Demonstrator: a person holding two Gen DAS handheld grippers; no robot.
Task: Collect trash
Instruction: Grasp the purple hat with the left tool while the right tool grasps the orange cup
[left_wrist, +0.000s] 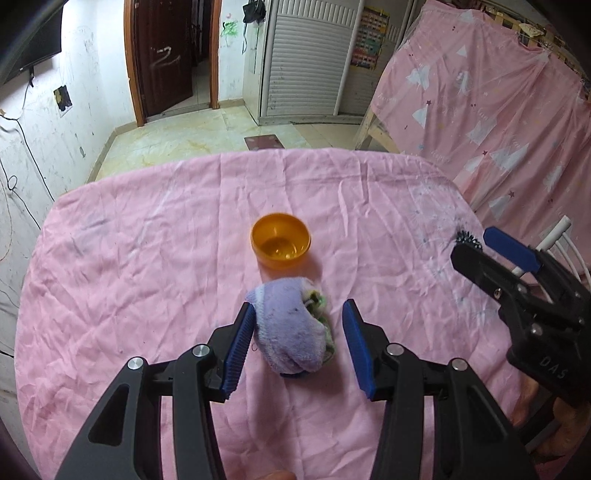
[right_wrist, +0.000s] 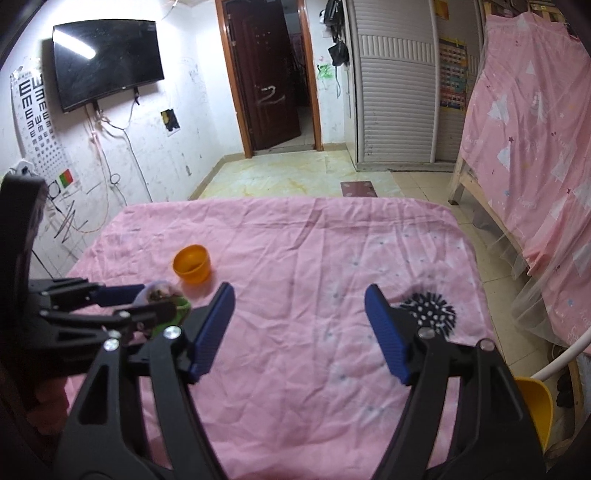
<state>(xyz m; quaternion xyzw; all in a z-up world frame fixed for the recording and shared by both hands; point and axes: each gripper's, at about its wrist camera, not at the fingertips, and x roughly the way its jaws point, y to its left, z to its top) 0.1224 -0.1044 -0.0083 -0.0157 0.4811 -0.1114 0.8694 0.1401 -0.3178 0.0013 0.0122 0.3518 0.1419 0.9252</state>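
A rolled purple cloth bundle (left_wrist: 291, 328) with green and white scraps inside lies on the pink-covered table (left_wrist: 147, 280). My left gripper (left_wrist: 299, 325) is open, its blue pads on either side of the bundle; the left pad touches it, the right stands apart. An orange cup (left_wrist: 280, 240) stands upright just beyond the bundle. It also shows in the right wrist view (right_wrist: 192, 264). My right gripper (right_wrist: 300, 314) is open and empty above the table, right of the left gripper (right_wrist: 147, 299). A black spiky ball (right_wrist: 430, 310) lies by its right finger.
The right gripper (left_wrist: 495, 247) shows at the right edge of the left wrist view. A yellow container (right_wrist: 535, 410) sits off the table's right edge beside a white rail. A pink-draped wooden frame (right_wrist: 524, 140) stands to the right. Tiled floor lies beyond the table.
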